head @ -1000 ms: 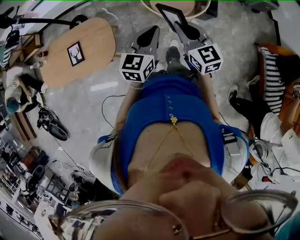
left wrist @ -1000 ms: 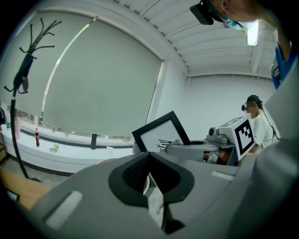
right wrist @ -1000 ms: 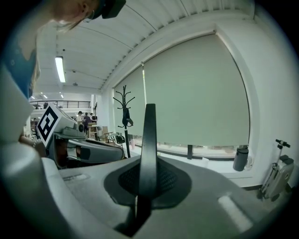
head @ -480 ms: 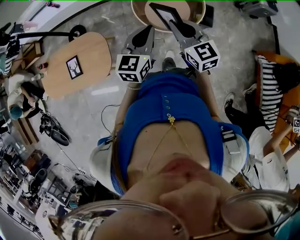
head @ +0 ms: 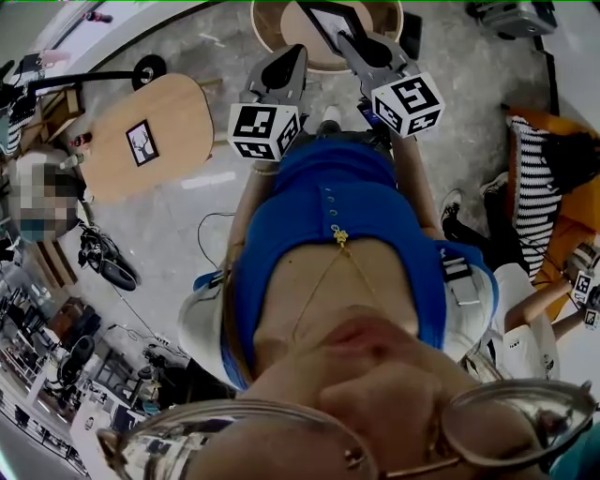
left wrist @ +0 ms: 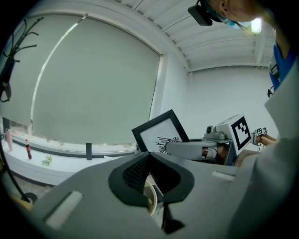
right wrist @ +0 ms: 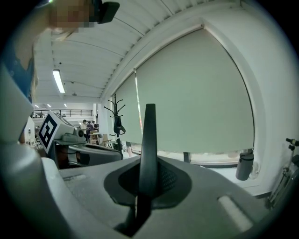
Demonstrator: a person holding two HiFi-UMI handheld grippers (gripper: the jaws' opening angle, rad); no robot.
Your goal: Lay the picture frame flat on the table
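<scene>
holding the picture frame (left wrist: 161, 134) by its edge, your right gripper (head: 349, 41) is clamped on it, tilted, over the round wooden table (head: 266, 36); your left gripper (left wrist: 148, 156) sits beside it, jaws together, empty.

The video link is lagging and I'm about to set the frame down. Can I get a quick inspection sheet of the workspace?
Surface: round wooden table lies ahead, below the claws.
Job's things: picture frame is held in the air over that table, not yet laid flat.
Clutter: second frame with a deer print lies on the oval table; dark gear on the floor.
Grippers: right claw is shut on the picture frame's edge; left claw is shut and empty.
Cables: thin cable loops across the floor.
Surroundings: seated person at the right; coat stand by the drawn blinds.
</scene>
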